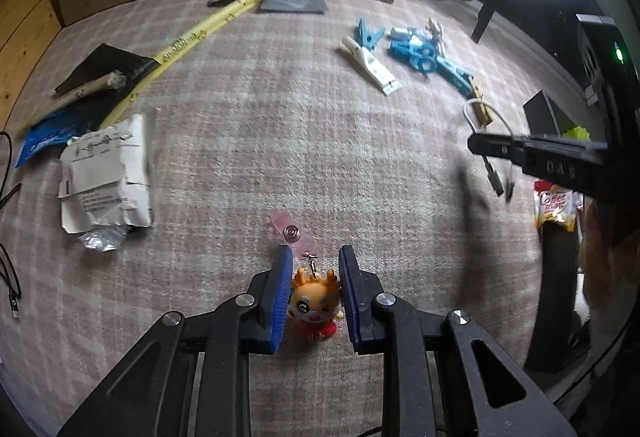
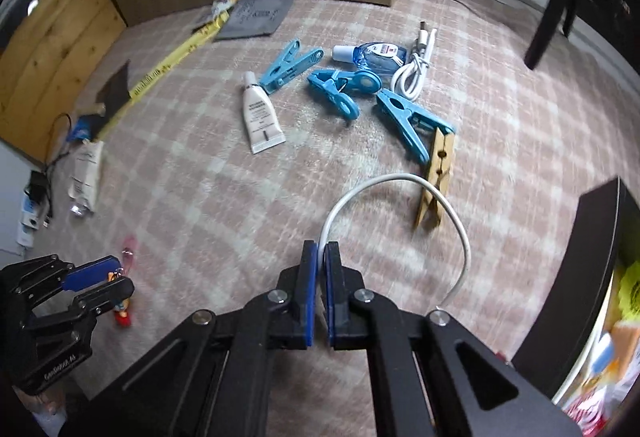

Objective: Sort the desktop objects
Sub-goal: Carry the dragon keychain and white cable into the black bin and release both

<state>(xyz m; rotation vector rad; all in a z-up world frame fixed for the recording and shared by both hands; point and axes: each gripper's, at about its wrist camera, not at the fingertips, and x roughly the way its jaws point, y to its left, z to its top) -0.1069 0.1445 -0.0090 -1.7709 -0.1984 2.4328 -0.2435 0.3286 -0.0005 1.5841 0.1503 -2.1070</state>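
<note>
Left hand-held gripper (image 1: 312,289) is held narrowly around the dragon keychain (image 1: 314,307); right hand-held gripper (image 2: 321,277) is clamped on the white cable (image 2: 400,179)

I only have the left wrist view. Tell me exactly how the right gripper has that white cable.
Observer: The right gripper is shut on the white cable. One strand is pinched between its pads, and the rest arcs away and back down on the right.
Operator: Now list what lies past the blue clips. It's a blur here.
Observer: A small bottle of blue liquid with a white cap lies on its side there.
Operator: Give me whatever is next to it.
Observer: A coiled white cable lies right against the bottle's right end.
</note>
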